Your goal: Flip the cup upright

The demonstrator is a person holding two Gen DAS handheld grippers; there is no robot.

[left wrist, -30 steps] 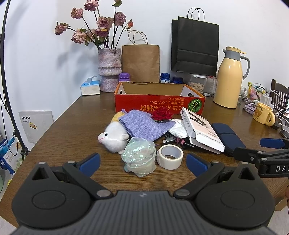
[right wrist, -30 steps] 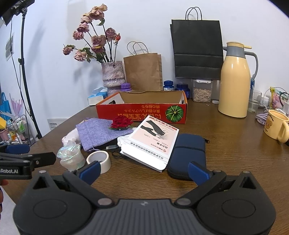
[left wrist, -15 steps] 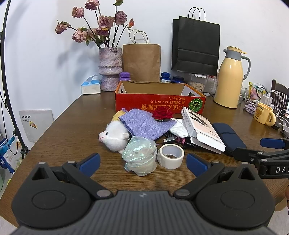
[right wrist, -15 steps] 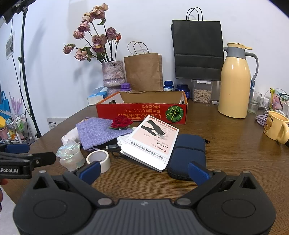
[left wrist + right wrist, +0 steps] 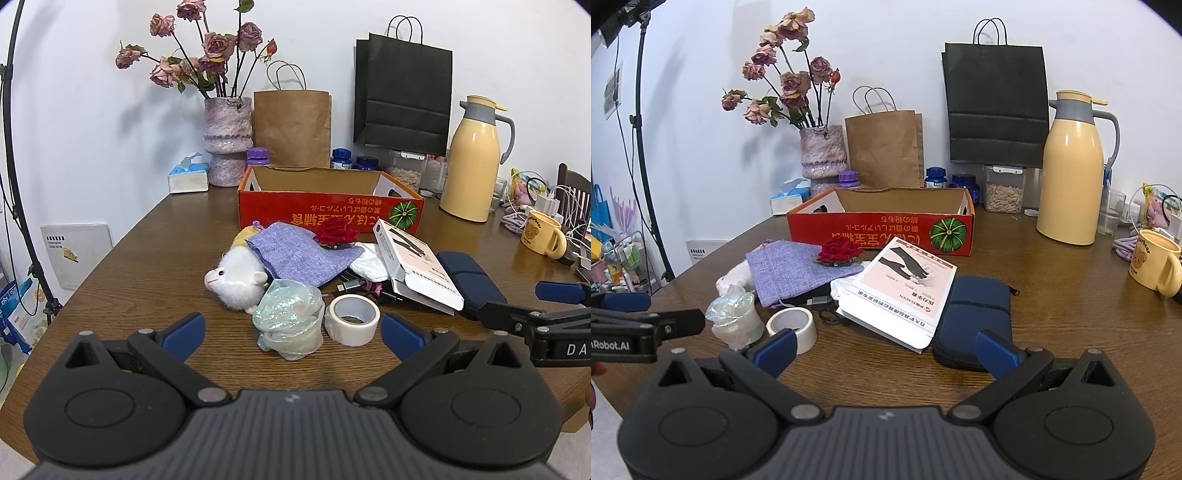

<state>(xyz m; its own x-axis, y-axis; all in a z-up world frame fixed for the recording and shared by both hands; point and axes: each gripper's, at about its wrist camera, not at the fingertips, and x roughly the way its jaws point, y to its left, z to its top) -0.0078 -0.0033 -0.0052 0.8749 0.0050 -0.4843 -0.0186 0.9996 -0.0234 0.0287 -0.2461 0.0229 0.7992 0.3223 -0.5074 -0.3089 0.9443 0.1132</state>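
Note:
An iridescent, translucent cup [image 5: 288, 321] stands on the brown table [image 5: 147, 280], seemingly mouth down, with a roll of white tape [image 5: 352, 319] right beside it. My left gripper [image 5: 293, 332] is open, and the cup lies just ahead of the gap between its blue fingertips. In the right wrist view the cup [image 5: 735, 321] is at the lower left, well left of my open right gripper [image 5: 885, 347], which faces a white box [image 5: 905, 291] and a navy pouch [image 5: 975, 317]. Neither gripper holds anything.
Behind the cup lie a white plush toy [image 5: 238, 280], a purple cloth bag [image 5: 299, 254], a red rose [image 5: 336, 234] and an orange cardboard box [image 5: 328, 214]. A yellow thermos [image 5: 474, 162], a yellow mug [image 5: 543, 236] and cables sit at the right. A vase [image 5: 229, 142] stands at the back.

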